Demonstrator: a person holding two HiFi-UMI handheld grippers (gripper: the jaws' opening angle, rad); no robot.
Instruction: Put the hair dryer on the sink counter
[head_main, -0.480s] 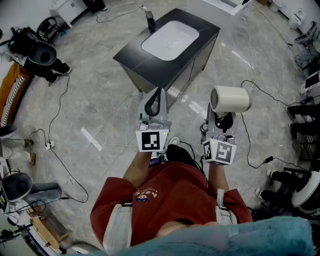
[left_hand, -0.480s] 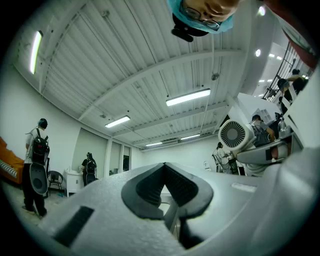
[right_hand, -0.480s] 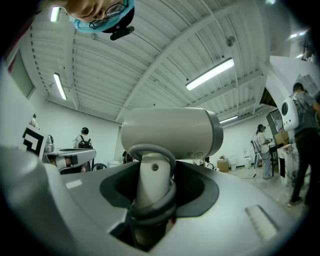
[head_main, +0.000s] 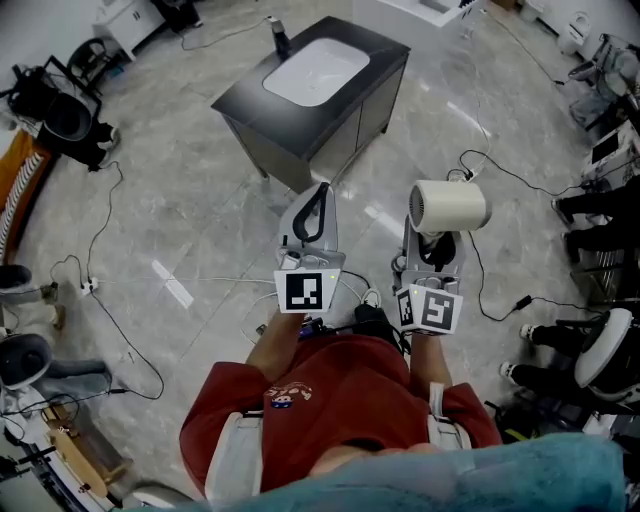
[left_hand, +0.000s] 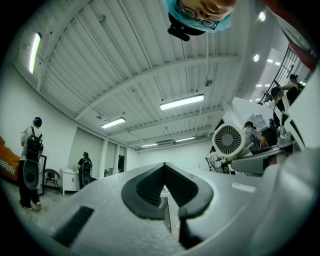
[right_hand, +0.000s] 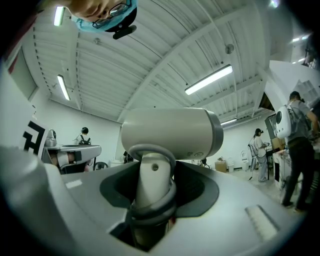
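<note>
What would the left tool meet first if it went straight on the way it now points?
Probably the dark sink cabinet: the left tool aims at it across open floor. Height is unclear, so it might pass above the counter.

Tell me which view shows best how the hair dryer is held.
The right gripper view: the hair dryer fills it, its handle clamped between the right tongs. The head view shows it small, from above; the left gripper view only its rear grille.
</note>
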